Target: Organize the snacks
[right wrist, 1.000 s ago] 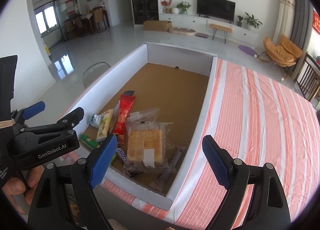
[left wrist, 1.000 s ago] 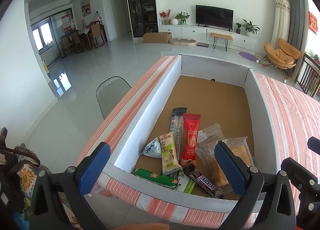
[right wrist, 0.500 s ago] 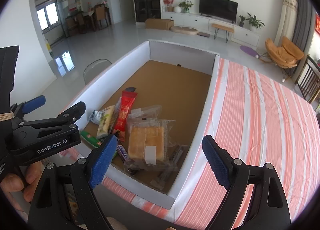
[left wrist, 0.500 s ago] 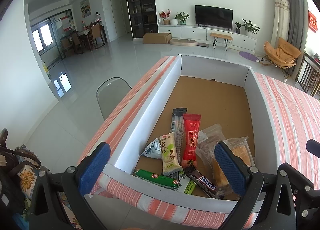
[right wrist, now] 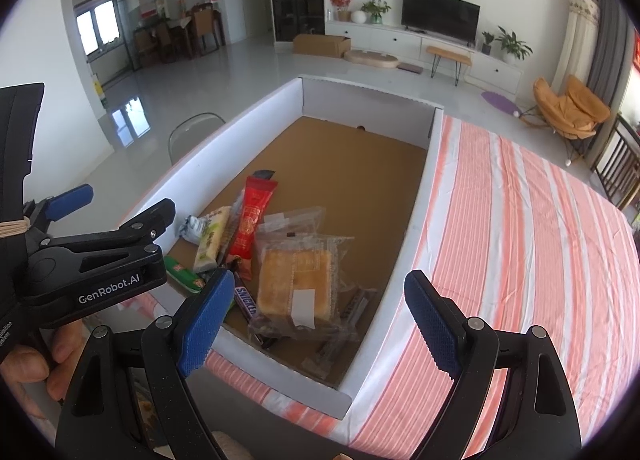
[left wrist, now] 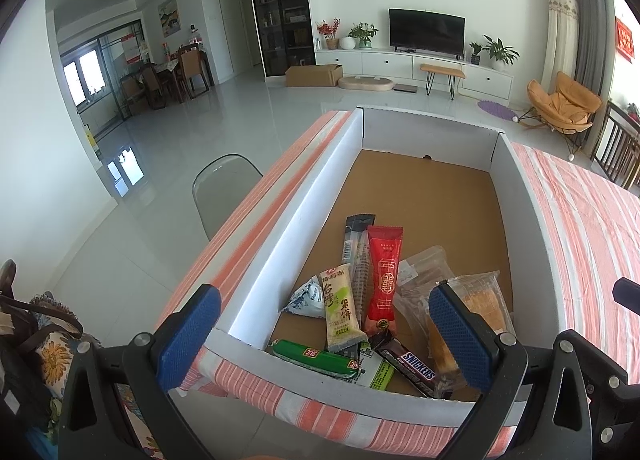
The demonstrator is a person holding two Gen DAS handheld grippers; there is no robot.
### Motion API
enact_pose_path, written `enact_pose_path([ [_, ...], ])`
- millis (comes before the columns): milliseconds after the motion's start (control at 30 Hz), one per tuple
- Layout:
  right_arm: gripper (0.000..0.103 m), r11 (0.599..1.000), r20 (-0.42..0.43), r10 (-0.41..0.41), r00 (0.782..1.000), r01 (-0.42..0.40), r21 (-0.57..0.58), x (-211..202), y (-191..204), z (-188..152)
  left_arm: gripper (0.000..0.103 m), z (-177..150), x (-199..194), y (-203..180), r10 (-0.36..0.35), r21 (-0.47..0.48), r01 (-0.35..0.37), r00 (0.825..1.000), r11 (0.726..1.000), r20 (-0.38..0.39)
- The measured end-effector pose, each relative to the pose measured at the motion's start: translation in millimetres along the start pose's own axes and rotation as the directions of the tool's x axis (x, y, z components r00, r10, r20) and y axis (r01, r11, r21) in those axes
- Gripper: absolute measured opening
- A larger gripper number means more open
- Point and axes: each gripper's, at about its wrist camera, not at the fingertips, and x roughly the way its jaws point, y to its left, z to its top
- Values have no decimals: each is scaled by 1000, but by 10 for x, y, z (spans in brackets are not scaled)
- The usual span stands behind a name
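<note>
Now both grippers, left (left wrist: pixel 324 336) and right (right wrist: pixel 316 320), are hovering with jaws open and empty over the box (left wrist: pixel 288 228) holding snacks (left wrist: pixel 385 284).

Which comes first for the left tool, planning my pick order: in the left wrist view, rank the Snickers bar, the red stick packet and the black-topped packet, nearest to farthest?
1. Snickers bar, by the box's near wall, right of centre.
2. Red stick packet, mid-pile, standing lengthwise.
3. Black-topped packet, left of the red one, reaching farthest into the box.

The left tool is open.
</note>
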Motion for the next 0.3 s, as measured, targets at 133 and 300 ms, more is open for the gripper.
enact_pose_path([
  [133,89,1000,-1,-3,1000,3,3,3,-13,1,103,8,8,16,-18,-8,18,1000,1000,-3],
  [300,89,1000,-5,-17,1000,17,1,35,-7,-3,103,2,3,100,-65,-39,65,998,997,3],
])
